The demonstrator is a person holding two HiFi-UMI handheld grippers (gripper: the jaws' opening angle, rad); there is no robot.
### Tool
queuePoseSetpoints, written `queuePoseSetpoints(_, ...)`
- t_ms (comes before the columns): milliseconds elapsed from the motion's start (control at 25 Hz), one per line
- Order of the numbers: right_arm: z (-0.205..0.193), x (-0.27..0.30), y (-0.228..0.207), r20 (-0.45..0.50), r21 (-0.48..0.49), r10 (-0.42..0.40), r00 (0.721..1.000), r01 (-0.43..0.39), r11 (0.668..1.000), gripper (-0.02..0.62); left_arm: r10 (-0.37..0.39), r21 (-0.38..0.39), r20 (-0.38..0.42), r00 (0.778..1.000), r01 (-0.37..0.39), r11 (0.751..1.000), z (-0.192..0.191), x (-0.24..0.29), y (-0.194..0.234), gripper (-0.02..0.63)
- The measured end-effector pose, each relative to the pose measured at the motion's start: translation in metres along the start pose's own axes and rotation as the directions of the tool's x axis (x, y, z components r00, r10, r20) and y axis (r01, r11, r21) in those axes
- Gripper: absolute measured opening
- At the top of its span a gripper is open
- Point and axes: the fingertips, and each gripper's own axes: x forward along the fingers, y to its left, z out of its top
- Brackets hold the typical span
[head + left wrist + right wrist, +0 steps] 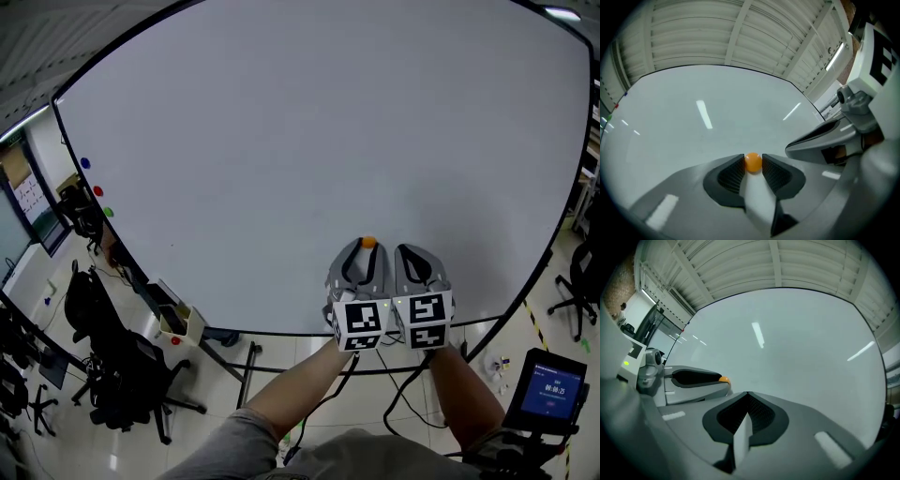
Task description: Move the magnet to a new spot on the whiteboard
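Low on the large white whiteboard [281, 141], my left gripper [753, 160] pinches the small round orange magnet [753, 162] between its fingers [732, 172]; right gripper [747, 394] fingers pressed together

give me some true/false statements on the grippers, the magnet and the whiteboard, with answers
1. The left gripper has the orange magnet between its pads, at the whiteboard. True.
2. The right gripper holds a magnet too. False: its jaws are together with nothing between them.
3. In the head view the magnet is near the whiteboard's top edge. False: it is low on the board, near the bottom edge.
4. The two grippers are side by side. True.
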Motion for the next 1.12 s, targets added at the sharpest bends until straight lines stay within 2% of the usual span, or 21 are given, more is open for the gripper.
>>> queuePoseSetpoints(240,0.028,0.025,0.052,0.042,-0.017,0.078,0.996,-0.078,0.997,0.005,0.049,-0.015,0.001,0.999,-0.049,0.999,-0.001,-0.017,0.053,0.118)
queuePoseSetpoints(360,0.052,0.030,0.082,0.068,-0.030,0.118,0.991,-0.116,0.993,0.005,0.086,-0.015,0.018,0.996,-0.086,0.996,0.012,-0.034,0.085,0.118)
queuePoseSetpoints(560,0.078,0.058,0.137,0.108,-0.047,0.185,0.977,-0.180,0.982,0.005,0.150,-0.025,0.033,0.988,-0.149,0.989,0.009,-0.052,0.150,0.118)
queuePoseSetpoints(920,0.132,0.103,0.252,0.173,-0.089,0.333,0.927,-0.323,0.942,0.005,0.303,-0.055,0.042,0.952,-0.301,0.952,0.010,-0.099,0.282,0.118)
queuePoseSetpoints(1120,0.141,0.151,0.350,0.216,-0.104,0.398,0.892,-0.384,0.917,0.005,0.374,-0.030,0.037,0.927,-0.373,0.927,-0.030,-0.130,0.383,0.118)
